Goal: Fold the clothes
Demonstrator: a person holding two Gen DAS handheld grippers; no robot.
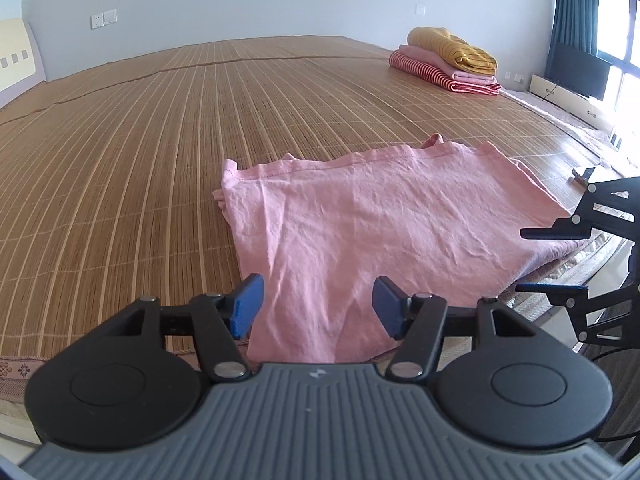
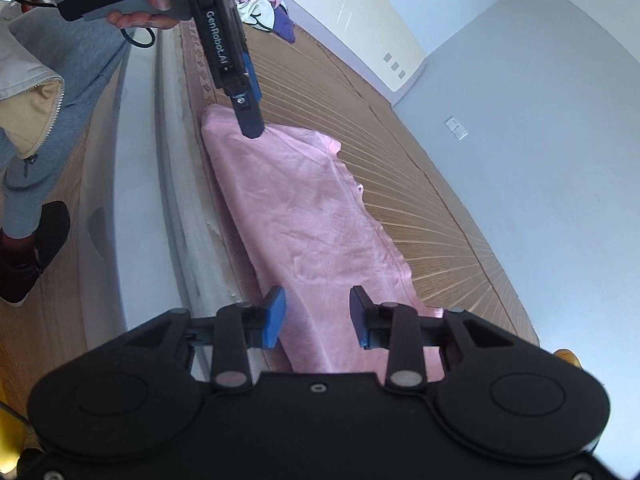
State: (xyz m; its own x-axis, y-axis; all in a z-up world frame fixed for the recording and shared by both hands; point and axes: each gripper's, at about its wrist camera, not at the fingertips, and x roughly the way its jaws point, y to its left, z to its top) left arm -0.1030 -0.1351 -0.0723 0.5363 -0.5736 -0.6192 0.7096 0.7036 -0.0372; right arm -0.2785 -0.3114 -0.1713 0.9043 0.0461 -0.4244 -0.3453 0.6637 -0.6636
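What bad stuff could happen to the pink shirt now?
1. The pink shirt lies right at the mat's near edge, so a tug might pull it off.
2. Both tongs, left and right, stand open over it, so closing now might pinch only the top layer.

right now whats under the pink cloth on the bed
The flat pink cloth lies on a woven bamboo mat, its near edge over the bed's side. Anything between them is covered.

Black hand-held gripper, blue pads, silver screws; grey trousers, black shoe.
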